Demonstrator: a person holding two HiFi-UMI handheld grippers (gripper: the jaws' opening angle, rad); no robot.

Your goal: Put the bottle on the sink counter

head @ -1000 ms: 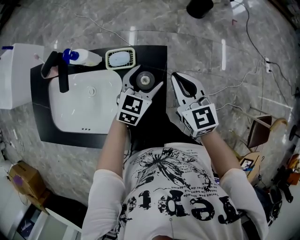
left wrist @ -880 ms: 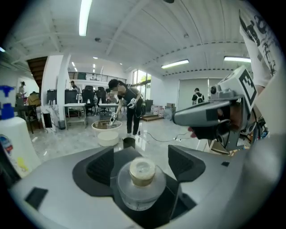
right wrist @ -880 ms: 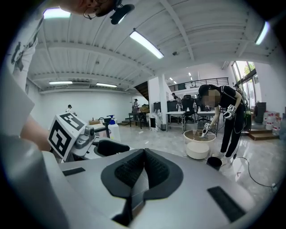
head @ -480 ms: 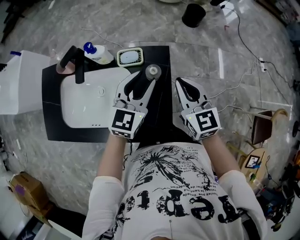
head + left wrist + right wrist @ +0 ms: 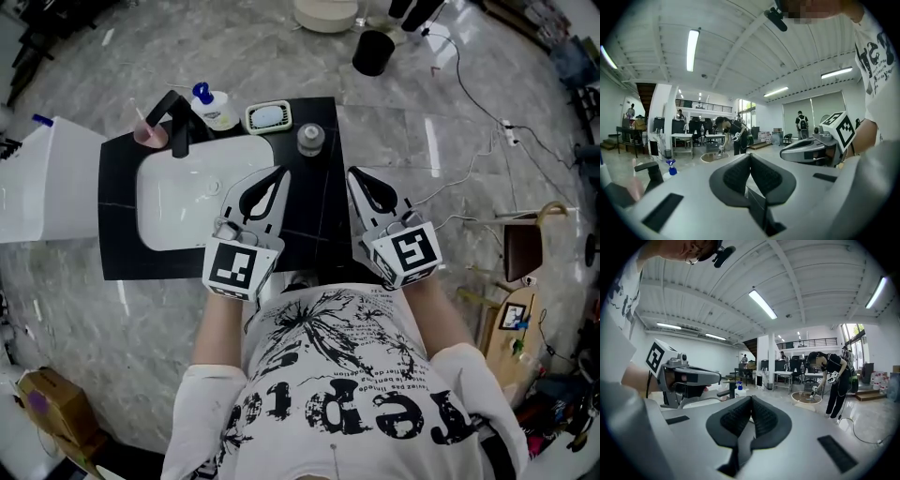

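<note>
- Counted two tongs: left tongs (image 5: 278, 174) and right tongs (image 5: 354, 174).
- Counted two bottles: one grey-capped bottle (image 5: 310, 139) and one blue-topped spray bottle (image 5: 216, 108).
- Found one white sink (image 5: 178, 202), set in one black worktop (image 5: 314, 202).
- Saw one black faucet (image 5: 173, 117), one pink cup (image 5: 150, 134) and one soap dish (image 5: 268, 116).
- Noted one black bucket (image 5: 373, 52) on the floor, one white box (image 5: 37, 178) beside the worktop and one cardboard box (image 5: 42, 403).
</note>
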